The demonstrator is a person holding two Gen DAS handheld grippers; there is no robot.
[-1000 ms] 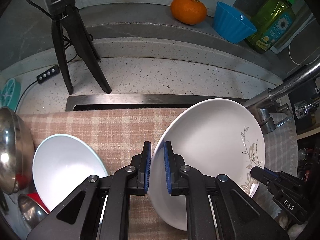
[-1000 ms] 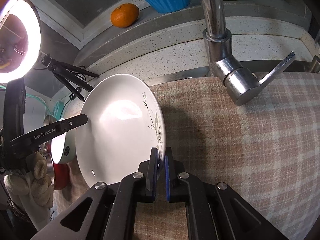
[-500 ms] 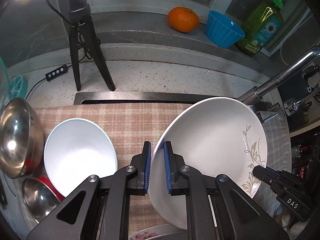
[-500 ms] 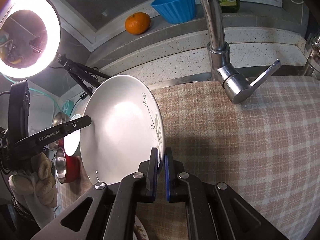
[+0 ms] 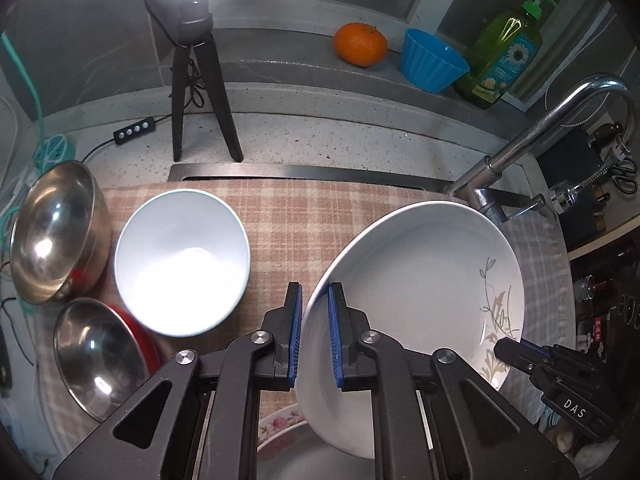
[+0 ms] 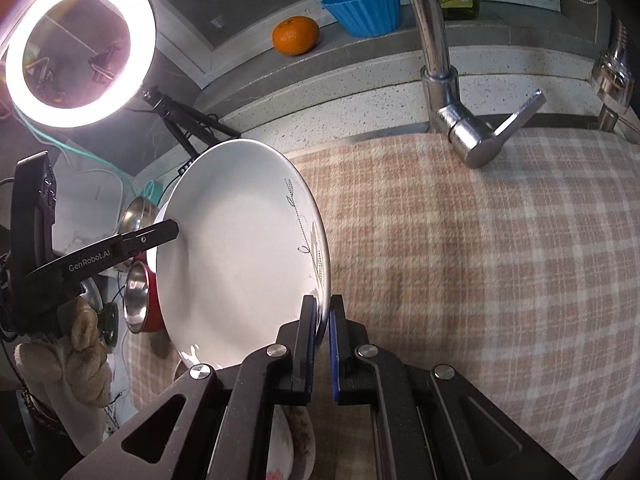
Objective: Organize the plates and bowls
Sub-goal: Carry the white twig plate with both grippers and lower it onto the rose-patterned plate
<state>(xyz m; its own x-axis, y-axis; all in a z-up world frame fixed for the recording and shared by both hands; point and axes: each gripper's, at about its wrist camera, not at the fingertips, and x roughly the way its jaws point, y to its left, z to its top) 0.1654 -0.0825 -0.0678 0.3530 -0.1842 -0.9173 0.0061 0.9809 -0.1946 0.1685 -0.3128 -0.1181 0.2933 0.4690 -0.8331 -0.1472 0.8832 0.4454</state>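
Observation:
A white plate (image 5: 420,292) with a grey leaf pattern hangs tilted above the checked cloth (image 5: 288,216), held at two opposite rims. My left gripper (image 5: 314,332) is shut on its near-left rim. My right gripper (image 6: 322,344) is shut on the rim by the leaf pattern, and the plate (image 6: 240,248) stands almost on edge in that view. A white bowl (image 5: 180,260) sits on the cloth to the left. Beside it are two steel bowls (image 5: 52,232), the nearer one (image 5: 96,356) nested in a red bowl. A floral plate (image 5: 280,428) lies below the held plate.
A steel faucet (image 6: 436,80) with its lever rises at the back of the cloth. A ring light (image 6: 80,44) on a black tripod (image 5: 196,92) stands at the back left. An orange (image 5: 360,44), a blue cup (image 5: 432,60) and a green soap bottle (image 5: 504,52) line the ledge. A gloved hand (image 6: 80,352) holds the left gripper.
Both grippers have risen and drawn back toward me with the plate between them. More of the counter shows, and the floral plate has come into view underneath.

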